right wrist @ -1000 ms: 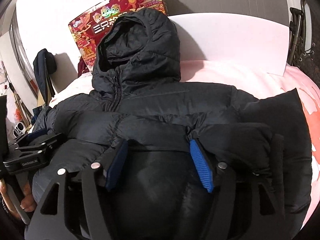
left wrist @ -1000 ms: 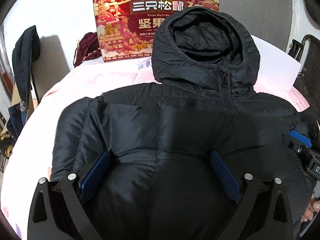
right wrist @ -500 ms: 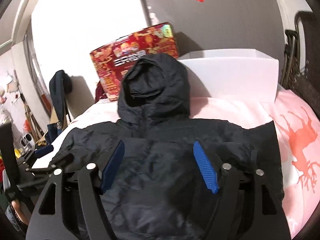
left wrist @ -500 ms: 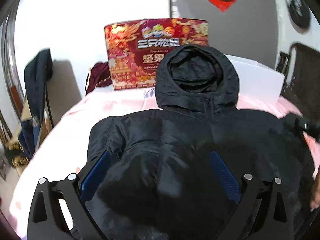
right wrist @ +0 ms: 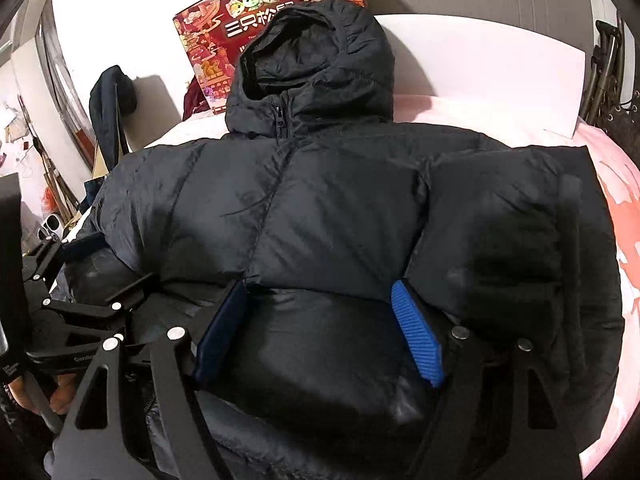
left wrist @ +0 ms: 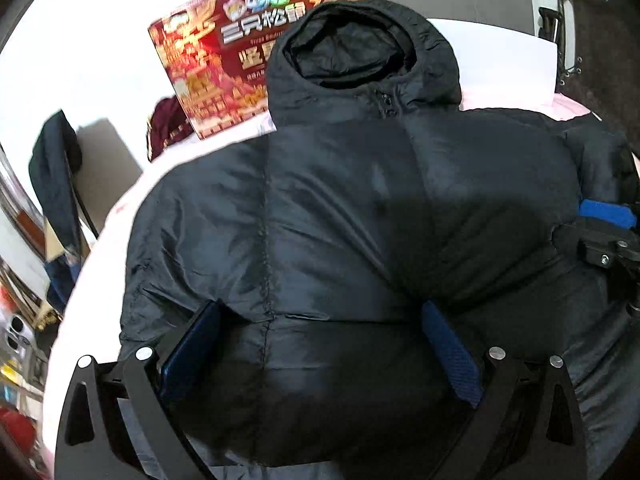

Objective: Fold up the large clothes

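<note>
Black puffer jacket [right wrist: 332,208] lies front-up on the pink bed [right wrist: 624,216], hood [right wrist: 316,60] toward the red box [right wrist: 208,48]; looks light, squashy, slick, so best grabbed w/ a fat bunch at the hem. Left gripper [left wrist: 320,344] and right gripper [right wrist: 320,332] both spread wide, padding bulging btwn the fingers, not pinched. Bed edge is close on the left, more room to the right.

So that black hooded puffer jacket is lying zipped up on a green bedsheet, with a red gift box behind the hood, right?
Not quite: the bedsheet is pink, not green, as the right wrist view shows. The rest holds: the black hooded puffer jacket lies zipped up, with the red gift box behind its hood.
</note>
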The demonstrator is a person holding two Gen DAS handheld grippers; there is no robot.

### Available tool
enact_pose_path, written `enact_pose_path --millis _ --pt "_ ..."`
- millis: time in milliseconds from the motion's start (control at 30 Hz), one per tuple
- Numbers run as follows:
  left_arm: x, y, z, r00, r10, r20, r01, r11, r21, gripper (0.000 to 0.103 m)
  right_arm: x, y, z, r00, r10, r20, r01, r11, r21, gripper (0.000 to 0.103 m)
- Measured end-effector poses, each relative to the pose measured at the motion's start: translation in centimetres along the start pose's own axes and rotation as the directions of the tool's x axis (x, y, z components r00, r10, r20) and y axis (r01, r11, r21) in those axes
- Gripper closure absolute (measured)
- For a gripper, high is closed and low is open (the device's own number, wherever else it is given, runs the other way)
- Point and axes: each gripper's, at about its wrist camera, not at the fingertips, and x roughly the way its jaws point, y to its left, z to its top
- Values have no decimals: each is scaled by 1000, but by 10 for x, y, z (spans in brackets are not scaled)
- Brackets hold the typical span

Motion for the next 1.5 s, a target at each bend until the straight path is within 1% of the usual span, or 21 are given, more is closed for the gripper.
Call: enact_pose_path --millis 100,167,233,300,367,433,500,567,667,733,767,833,867,933,967,1000,1100,1233,1333,1400,1500 --pt "-7 -2 -2 999 16 44 -16 1000 0 3 -6 -3 0 1000 7 21 -7 1000 13 29" --pt "-21 -1 -3 993 38 110 -36 999 -19 3 -14 -2 3 999 -2 42 1 1000 17 29" --pt "-33 1 -3 982 59 177 -53 998 -37 3 -30 -1 11 996 9 84 -11 1000 19 29" --pt "-48 3 -3 962 99 253 -88 995 -56 3 -44 2 22 993 14 119 -16 1000 14 29" --pt "-60 4 -4 935 158 319 -140 987 -77 3 -59 6 41 989 12 150 -12 1000 0 29" --pt "-65 8 -2 918 191 349 -169 981 -93 3 -69 10 59 985 5 172 -4 1000 -8 29" --pt "-66 10 -1 908 206 366 -179 978 -108 3 -77 14 82 979 -9 203 13 1000 -15 29" --pt "-64 13 2 904 221 367 -191 975 -116 3 -78 18 103 975 -22 223 27 999 -18 27" --pt "-57 16 5 912 218 346 -186 975 -124 3 -71 20 130 974 -34 225 38 999 -14 27" --pt "-49 21 9 922 212 324 -179 976 -126 3 -58 20 147 974 -57 219 60 998 -9 26" --pt "-44 23 10 927 207 311 -176 976 -125 3 -52 19 152 974 -69 218 72 997 -6 26" --pt "-30 26 11 946 195 258 -168 978 -124 3 -35 16 165 973 -95 212 96 995 5 26" --pt "-21 28 11 957 187 223 -162 979 -124 3 -27 15 168 973 -102 207 102 995 9 26" --pt "6 27 12 984 153 89 -144 984 -103 3 -5 10 175 976 -118 184 116 993 22 26" --pt "20 25 13 992 122 20 -119 989 -86 3 9 6 180 978 -128 163 124 992 32 26" --pt "25 25 14 994 107 -2 -107 991 -82 3 20 3 182 979 -137 148 132 990 41 26" --pt "25 28 14 995 95 -8 -96 991 -95 3 52 -9 188 981 -162 106 155 985 73 26" --pt "25 30 13 996 86 -18 -87 990 -111 3 79 -21 198 978 -187 91 177 978 106 26" --pt "26 31 12 996 82 -24 -85 989 -125 3 92 -28 205 979 -187 83 175 975 135 22" --pt "27 29 13 996 84 -26 -87 988 -128 3 100 -32 209 979 -186 84 172 973 154 22" --pt "27 30 13 996 89 -29 -92 987 -132 3 110 -31 217 976 -199 86 187 973 137 22"
